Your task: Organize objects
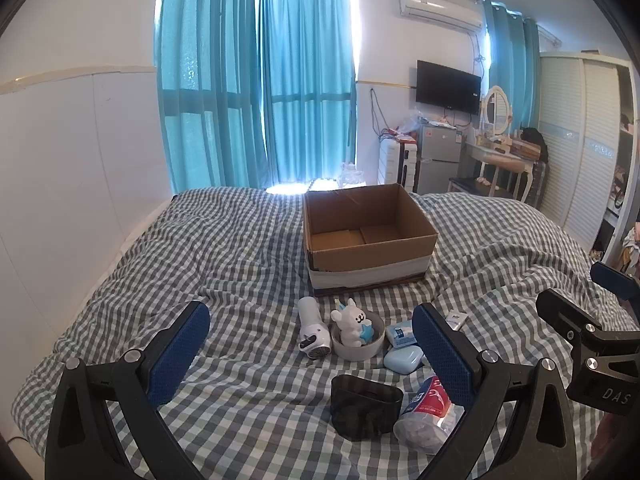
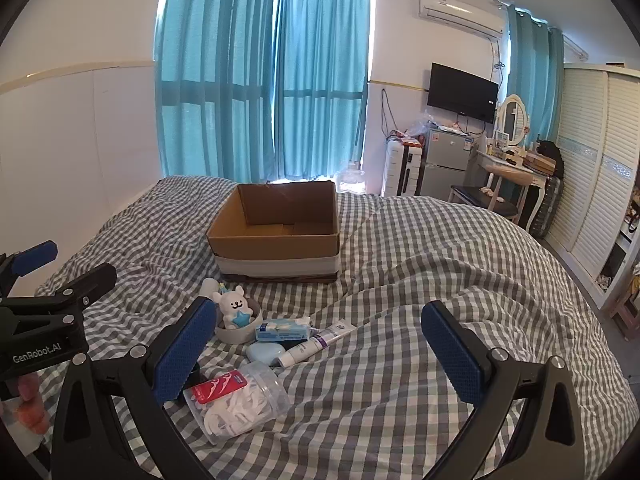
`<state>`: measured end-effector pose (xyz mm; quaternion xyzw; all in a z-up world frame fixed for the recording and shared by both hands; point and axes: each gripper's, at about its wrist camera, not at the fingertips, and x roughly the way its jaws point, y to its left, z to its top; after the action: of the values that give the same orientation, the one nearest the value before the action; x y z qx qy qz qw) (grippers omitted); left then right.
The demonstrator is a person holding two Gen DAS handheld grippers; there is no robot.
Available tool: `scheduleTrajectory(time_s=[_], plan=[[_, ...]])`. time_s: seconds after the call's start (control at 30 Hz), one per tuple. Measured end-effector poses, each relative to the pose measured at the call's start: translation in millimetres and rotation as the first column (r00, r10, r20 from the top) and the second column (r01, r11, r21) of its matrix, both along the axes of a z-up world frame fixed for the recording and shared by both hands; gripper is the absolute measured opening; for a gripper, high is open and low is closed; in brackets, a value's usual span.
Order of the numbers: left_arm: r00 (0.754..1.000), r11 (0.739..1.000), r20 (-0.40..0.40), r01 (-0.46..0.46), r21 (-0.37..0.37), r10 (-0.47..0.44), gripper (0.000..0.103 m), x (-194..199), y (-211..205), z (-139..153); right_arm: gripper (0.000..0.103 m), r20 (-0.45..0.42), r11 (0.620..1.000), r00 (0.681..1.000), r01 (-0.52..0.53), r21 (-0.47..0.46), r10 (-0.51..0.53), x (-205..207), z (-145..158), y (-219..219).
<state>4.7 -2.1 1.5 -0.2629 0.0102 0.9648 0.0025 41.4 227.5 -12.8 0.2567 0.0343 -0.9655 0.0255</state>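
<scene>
Nearest, lower centre of the left wrist view: black mesh pouch (image 1: 366, 406) standing on the checked bedcover (image 1: 248, 272), with a clear floss-pick jar (image 1: 424, 412) lying on its side just to its right. The jar has rolled flat on the soft quilt, red label up.

Left tongs (image 1: 310, 354) — spread wide, nothing between the pads, hovering low over the cluster and pointed toward the far window. Right tongs (image 2: 320, 348) — likewise spread and empty, held level over bare bedcover at lower centre-right of the right wrist view, the items to their left.

Middle ground, centre of frame: pale blue case (image 1: 403, 358); blue-and-white tissue pack (image 1: 400, 334) beside it; white bowl (image 1: 357, 340) holding a white bear figure (image 1: 354, 322); small white hair dryer (image 1: 314, 328) lying left of the bowl. A white tube with purple band (image 2: 316, 342) lies right of the case in the right wrist view. The items sit bunched together in front of the box, probably staged within easy reach for packing.

Further back, upper centre: cardboard box (image 1: 368, 236), open-topped and empty, resting on the bed — the likely destination.

Judgement: no item yet gripped; sorting is at its start.
</scene>
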Motion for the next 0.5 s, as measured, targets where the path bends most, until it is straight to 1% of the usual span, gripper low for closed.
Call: scheduleTrajectory(time_s=[0.5], plan=[[1.0,1.0,0.0,-0.007,-0.001,0.007,0.103,0.9,0.6,-4.4,0.103,0.0,1.0,1.0,-0.004,0.0,0.004,-0.4,-0.2,-1.3]])
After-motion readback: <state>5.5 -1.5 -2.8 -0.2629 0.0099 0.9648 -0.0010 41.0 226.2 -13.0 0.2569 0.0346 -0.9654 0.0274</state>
